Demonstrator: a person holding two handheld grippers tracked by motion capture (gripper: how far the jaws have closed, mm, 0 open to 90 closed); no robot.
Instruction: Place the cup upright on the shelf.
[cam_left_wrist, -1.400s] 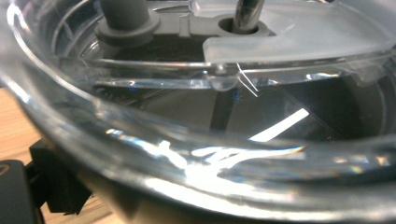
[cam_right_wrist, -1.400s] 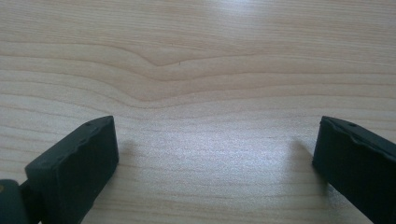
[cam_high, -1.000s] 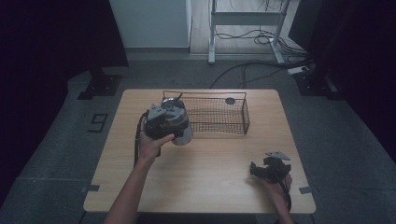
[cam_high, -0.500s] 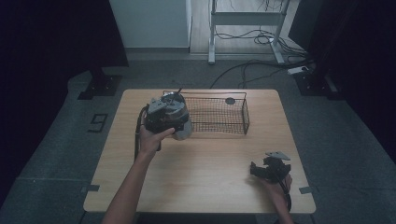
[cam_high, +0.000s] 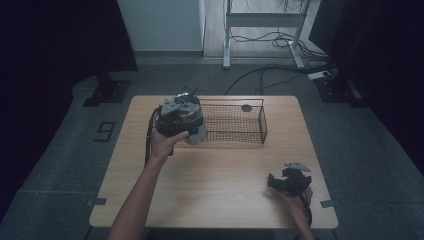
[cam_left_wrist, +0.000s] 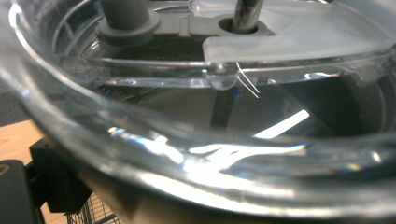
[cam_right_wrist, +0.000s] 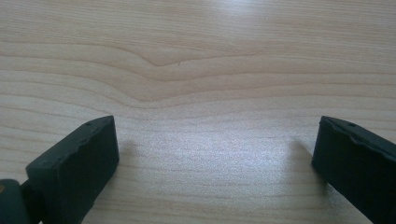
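Clear plastic jug pressed against left tool, beside wire basket

You're working in a lab-style recording room: dark curtains flank the wooden table, with a metal equipment frame and loose cables on grey floor behind it.

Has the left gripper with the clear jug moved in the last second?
Yes. The left gripper has carried the clear jug up and toward the wire basket.
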